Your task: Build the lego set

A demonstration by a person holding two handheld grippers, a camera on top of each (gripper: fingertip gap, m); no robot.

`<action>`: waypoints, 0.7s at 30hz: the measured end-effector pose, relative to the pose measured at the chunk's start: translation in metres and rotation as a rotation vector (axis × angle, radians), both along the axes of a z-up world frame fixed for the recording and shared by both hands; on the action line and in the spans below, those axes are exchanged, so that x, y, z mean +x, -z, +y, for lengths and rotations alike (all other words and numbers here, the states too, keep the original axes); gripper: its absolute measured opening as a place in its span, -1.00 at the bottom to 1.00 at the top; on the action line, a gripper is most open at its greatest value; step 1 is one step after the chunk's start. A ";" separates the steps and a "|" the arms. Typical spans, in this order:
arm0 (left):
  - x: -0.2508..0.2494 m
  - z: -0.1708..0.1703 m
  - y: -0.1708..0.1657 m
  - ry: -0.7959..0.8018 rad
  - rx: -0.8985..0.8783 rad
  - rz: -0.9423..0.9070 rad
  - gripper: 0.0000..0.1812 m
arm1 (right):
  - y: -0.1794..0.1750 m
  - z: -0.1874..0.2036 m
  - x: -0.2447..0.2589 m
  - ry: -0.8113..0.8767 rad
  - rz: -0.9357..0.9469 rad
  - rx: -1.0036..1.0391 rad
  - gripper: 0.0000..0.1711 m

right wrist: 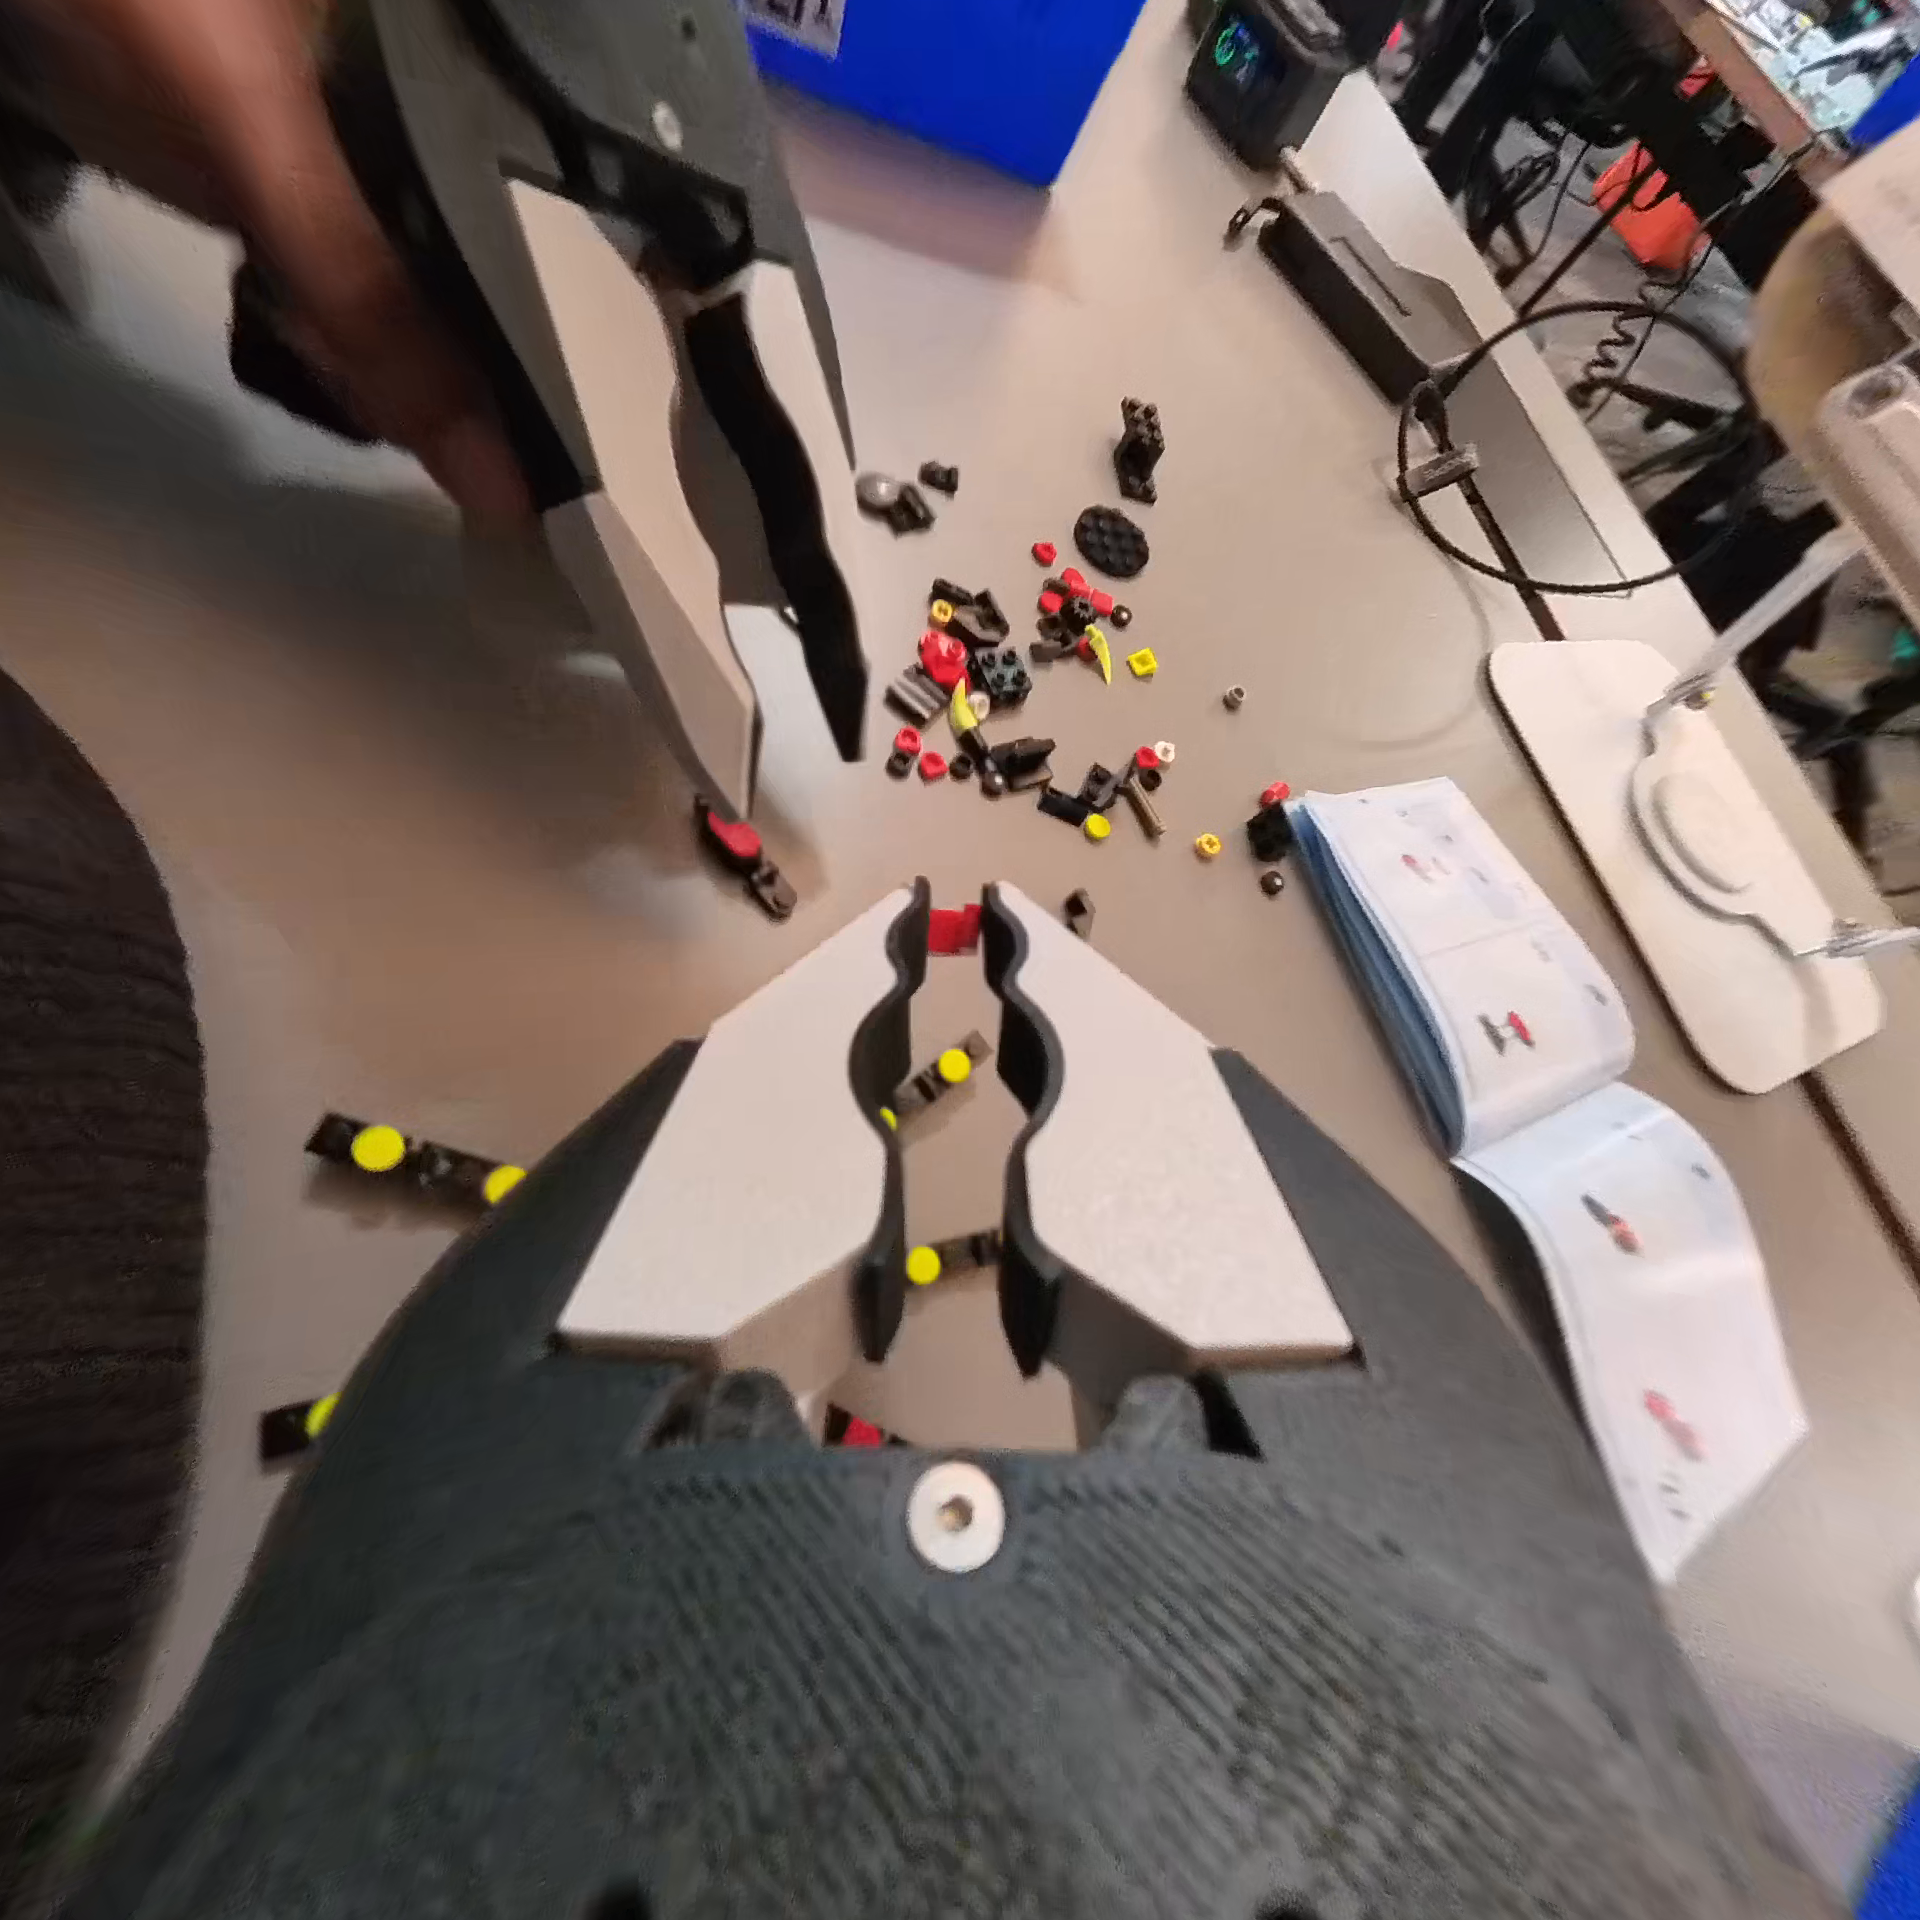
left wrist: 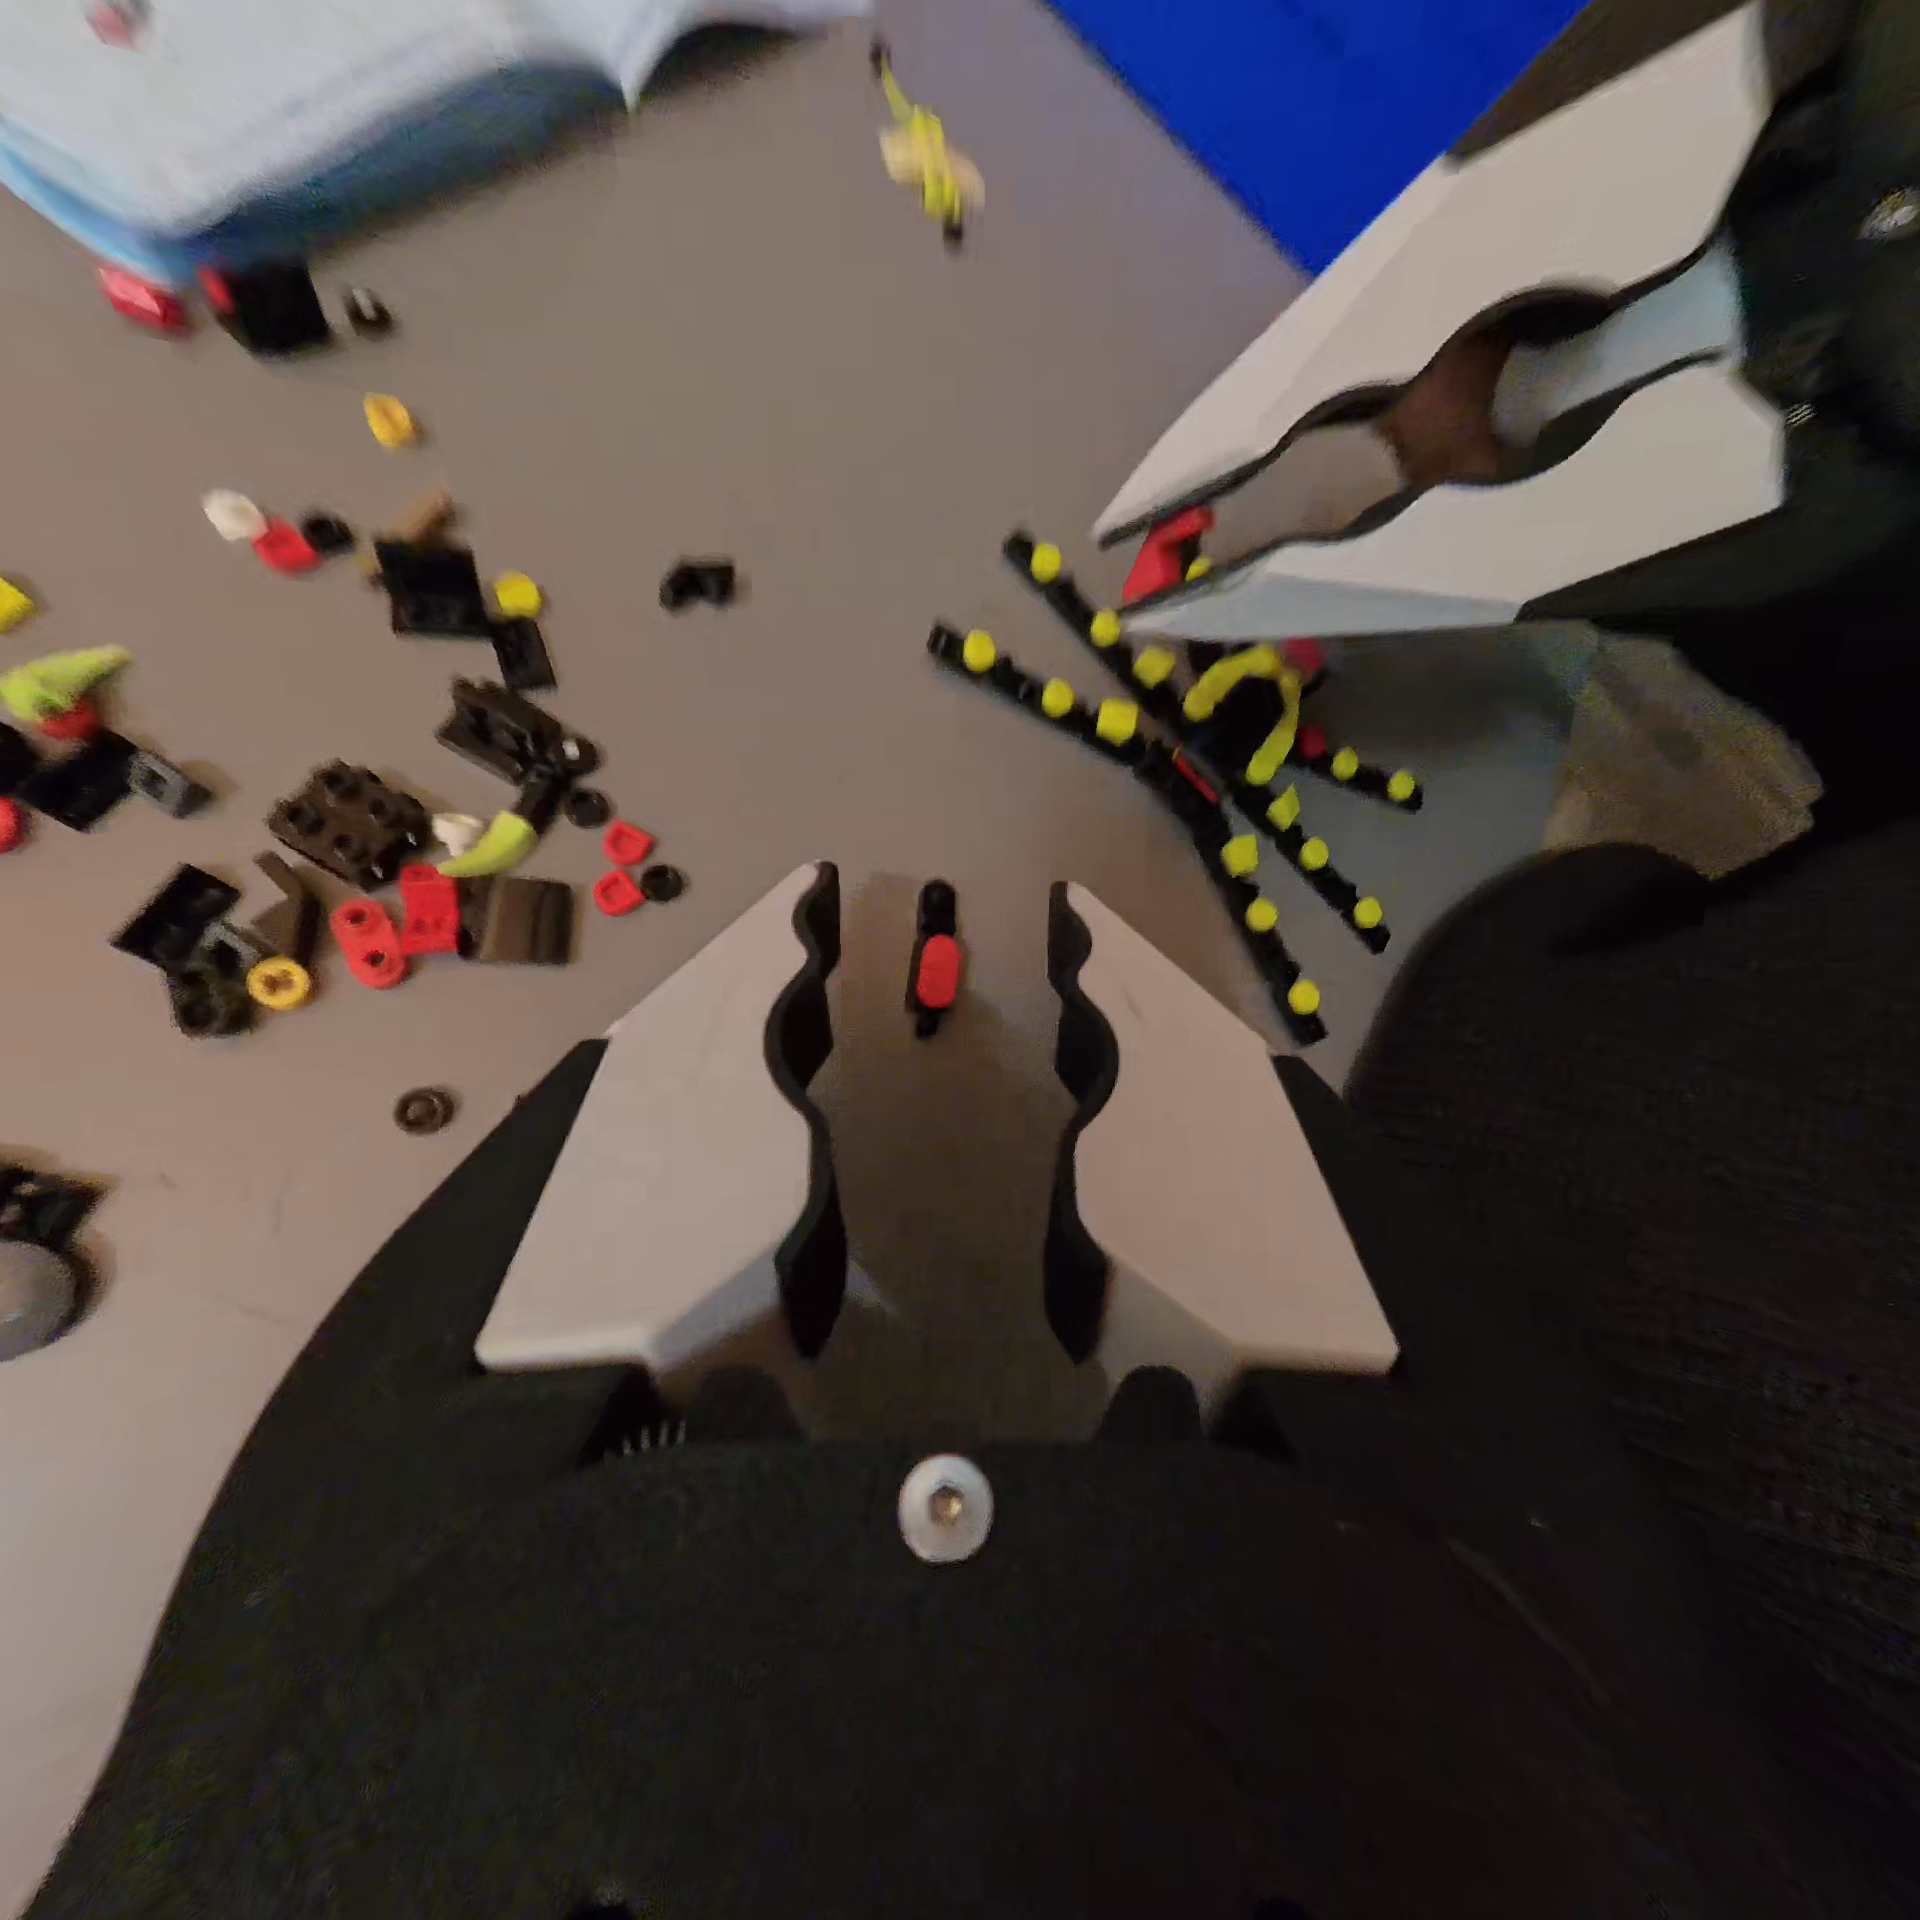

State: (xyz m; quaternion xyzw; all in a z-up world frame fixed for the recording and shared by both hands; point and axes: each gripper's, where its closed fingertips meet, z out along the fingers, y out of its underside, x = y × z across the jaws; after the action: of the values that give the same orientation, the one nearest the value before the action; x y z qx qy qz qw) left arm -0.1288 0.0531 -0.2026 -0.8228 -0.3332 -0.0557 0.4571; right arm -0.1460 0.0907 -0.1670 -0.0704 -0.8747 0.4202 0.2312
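My left gripper [left wrist: 940,883] is open and empty. A small black strip with a red piece on it [left wrist: 935,961] lies on the table between its fingers; it also shows in the right wrist view [right wrist: 740,847]. My right gripper [right wrist: 951,894] is shut on a small red piece [right wrist: 954,928], seen too in the left wrist view [left wrist: 1164,556]. It hovers over the spider-like build of black legs with yellow studs [left wrist: 1195,748], parts of which show under my right fingers [right wrist: 940,1075].
A pile of loose black, red and yellow pieces [left wrist: 416,831] lies left of my left gripper, also seen ahead [right wrist: 1018,686]. An open instruction booklet [right wrist: 1538,1091] lies at the right. A white lamp base [right wrist: 1683,862], cables and a black box stand behind it.
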 end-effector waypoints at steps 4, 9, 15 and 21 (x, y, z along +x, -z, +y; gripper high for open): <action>0.004 0.013 -0.041 -0.008 0.296 -0.075 -0.78 | -0.024 -0.006 0.004 -0.018 -0.093 -0.234 -0.91; 0.004 0.018 -0.074 -0.002 0.491 -0.002 -0.79 | -0.050 -0.014 0.015 -0.065 -0.333 -0.522 -0.91; 0.006 0.022 -0.085 -0.002 0.275 0.486 -0.78 | -0.056 -0.019 0.011 0.007 -0.759 -0.765 -0.91; 0.008 0.026 -0.082 0.015 0.224 0.560 -0.82 | -0.052 -0.026 0.017 0.023 -1.092 -0.910 -0.92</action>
State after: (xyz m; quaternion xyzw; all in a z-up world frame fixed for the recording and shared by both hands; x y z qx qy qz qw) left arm -0.1212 0.0789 -0.1205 -0.7529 -0.1799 0.1337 0.6188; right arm -0.1292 0.0651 -0.1151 -0.3698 -0.6023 0.6460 -0.2884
